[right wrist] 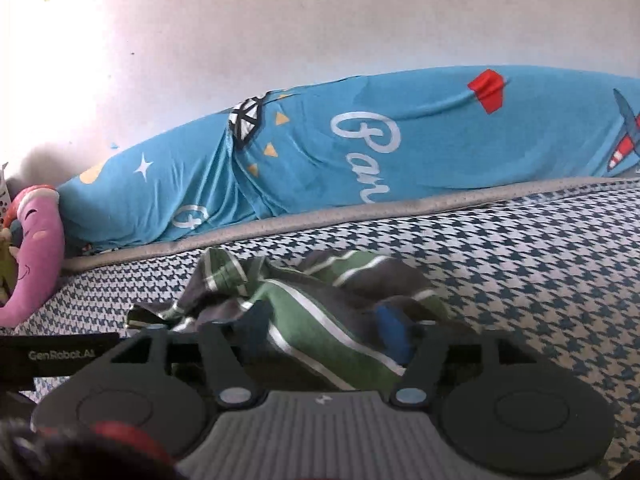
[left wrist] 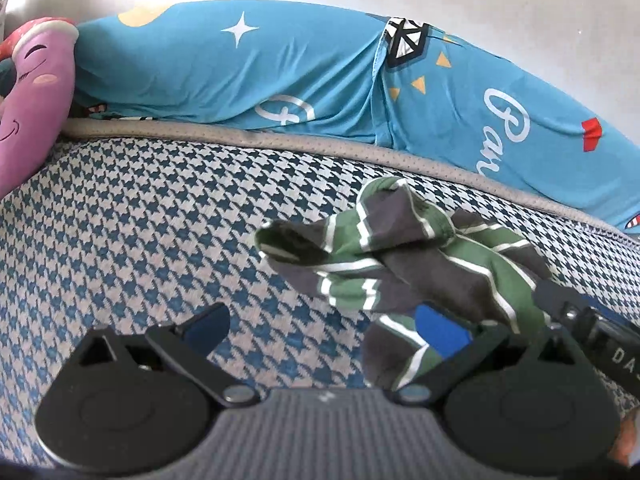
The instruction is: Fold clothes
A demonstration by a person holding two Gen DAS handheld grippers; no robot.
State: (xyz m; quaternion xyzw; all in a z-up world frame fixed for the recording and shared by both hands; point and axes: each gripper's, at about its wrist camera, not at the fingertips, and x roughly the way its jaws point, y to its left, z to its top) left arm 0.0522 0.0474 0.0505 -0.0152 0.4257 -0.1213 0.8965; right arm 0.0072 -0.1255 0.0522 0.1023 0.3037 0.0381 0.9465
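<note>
Jaws of the left gripper (left wrist: pixel 326 330) stand wide apart with nothing between them; the right-hand finger's blue pad lies against the near edge of the striped garment (left wrist: pixel 408 264), the other finger over bare bedding. Jaws of the right gripper (right wrist: pixel 322 334) are spread as well, one finger on each side of a bunched ridge of the cloth, not closed on it as far as I can tell.

That green-and-grey striped garment lies crumpled on the houndstooth bed cover (left wrist: pixel 160 216), at about 1 o'clock from the left gripper and dead ahead, at 12, of the right. Behind it, toward 12 o'clock, runs the blue printed bedding (left wrist: pixel 280 72); a pink plush toy (left wrist: pixel 32 92) sits off at 10.

Judged from this, the piece is a heap, neither spread flat nor folded, so the step looks like taking hold of it. Next calls for pinching an edge or corner, not the bulk.

Its long axis seems to run roughly 10 to 4 in the left view, a twisted end pointing toward 10; which end is which I cannot tell.
</note>
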